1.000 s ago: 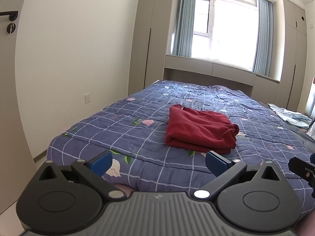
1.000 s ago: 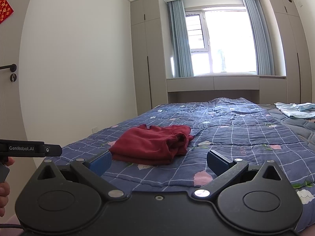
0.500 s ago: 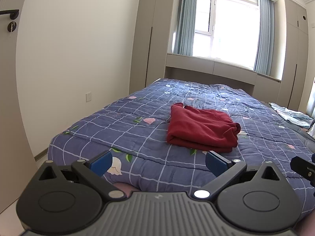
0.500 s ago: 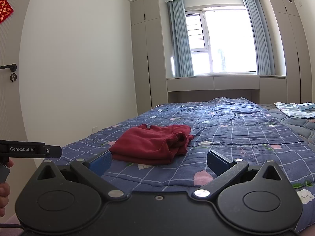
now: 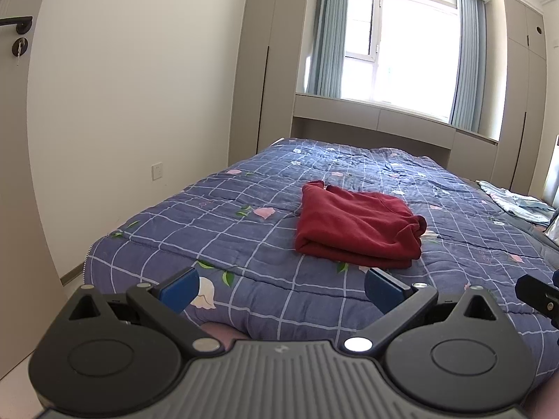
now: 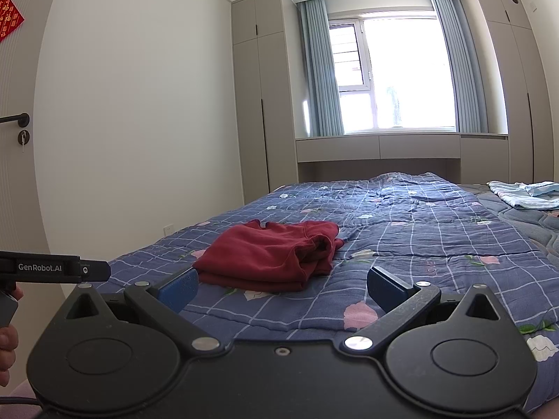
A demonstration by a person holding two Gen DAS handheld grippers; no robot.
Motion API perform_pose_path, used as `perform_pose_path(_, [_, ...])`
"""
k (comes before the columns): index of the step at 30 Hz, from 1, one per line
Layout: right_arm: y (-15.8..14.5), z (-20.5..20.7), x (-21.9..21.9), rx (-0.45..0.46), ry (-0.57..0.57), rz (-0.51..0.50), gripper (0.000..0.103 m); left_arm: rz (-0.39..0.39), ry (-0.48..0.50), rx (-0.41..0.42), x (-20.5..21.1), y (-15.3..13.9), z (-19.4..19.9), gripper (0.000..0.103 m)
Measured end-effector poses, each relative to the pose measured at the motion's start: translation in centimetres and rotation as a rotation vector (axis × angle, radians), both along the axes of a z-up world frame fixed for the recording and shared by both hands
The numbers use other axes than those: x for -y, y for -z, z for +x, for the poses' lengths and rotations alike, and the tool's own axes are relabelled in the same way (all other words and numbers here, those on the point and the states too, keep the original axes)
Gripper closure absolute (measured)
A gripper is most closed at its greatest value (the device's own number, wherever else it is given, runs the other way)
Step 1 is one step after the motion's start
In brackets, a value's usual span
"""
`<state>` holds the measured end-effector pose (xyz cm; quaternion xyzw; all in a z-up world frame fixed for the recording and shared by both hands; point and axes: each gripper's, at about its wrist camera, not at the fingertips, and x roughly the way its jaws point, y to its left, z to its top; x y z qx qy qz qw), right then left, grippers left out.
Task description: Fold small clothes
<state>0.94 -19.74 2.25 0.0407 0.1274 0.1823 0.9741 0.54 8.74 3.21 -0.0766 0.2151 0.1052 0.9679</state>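
A dark red garment [image 5: 356,227] lies folded in a neat stack on the blue checked quilt [image 5: 244,230]. It also shows in the right wrist view [image 6: 272,256]. My left gripper [image 5: 279,288] is open and empty, held back from the bed's near edge, well short of the garment. My right gripper [image 6: 281,288] is open and empty too, to the right of the left one and also short of the garment. The left gripper's body [image 6: 52,269] shows at the left edge of the right wrist view.
A light blue garment [image 6: 524,193] lies on the bed's far right side. A white wall [image 5: 139,87] runs along the bed's left. Wardrobes [image 6: 262,104] and a window [image 6: 394,76] stand beyond the bed's far end. A door [image 5: 14,139] is at the left.
The left wrist view has tilted up a little, so the red garment sits slightly lower and more centred in it. The right gripper has hardly moved. Both grippers stay open.
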Motion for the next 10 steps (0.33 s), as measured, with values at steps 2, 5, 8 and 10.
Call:
perform_pose_path(2, [-0.01,0.0,0.0,0.0,0.0,0.0,0.0,0.0,0.001,0.001,0.01,0.03,-0.05,0.0])
perform_pose_path(5, [0.01,0.02,0.01,0.0,0.0,0.0,0.0,0.0,0.001,0.001,0.01,0.03,-0.06,0.0])
perform_pose_path(8, [0.0,0.0,0.01,0.0,0.0,0.0,0.0,0.0,0.002,0.0,0.02,0.03,-0.06,0.0])
perform_pose_path(10, [-0.02,0.0,0.01,0.0,0.0,0.0,0.0,0.0,0.003,0.0,0.02,0.06,-0.03,0.0])
